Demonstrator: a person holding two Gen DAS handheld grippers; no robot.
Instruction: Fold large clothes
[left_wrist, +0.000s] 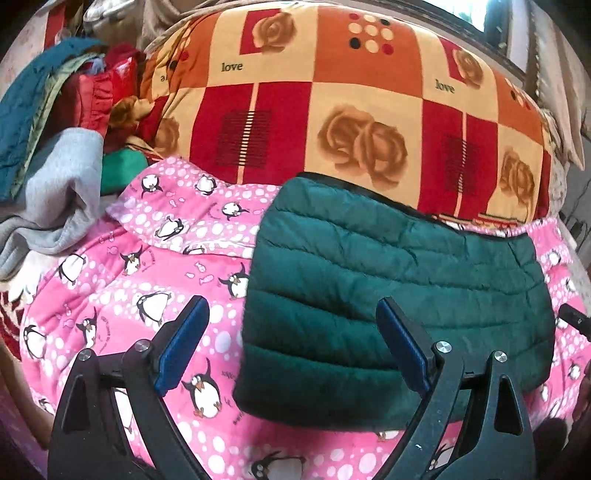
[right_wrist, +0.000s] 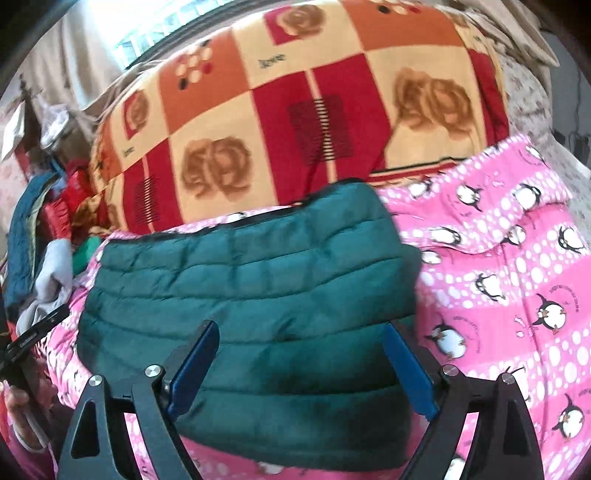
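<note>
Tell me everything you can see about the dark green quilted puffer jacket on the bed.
The dark green quilted puffer jacket is folded into a compact, roughly rectangular bundle with horizontal stitched channels and a smooth, padded-looking shell. A dark trim runs along its far edge. It lies flat on the pink penguin-print blanket, its far edge close to the red and orange rose-patterned quilt. The open left gripper and open right gripper are over it, neither gripping it.

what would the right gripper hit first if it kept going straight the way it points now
Most likely the folded green puffer jacket: it lies right between and ahead of the open right gripper. Depth is unclear, so I cannot tell how close it is.
</note>
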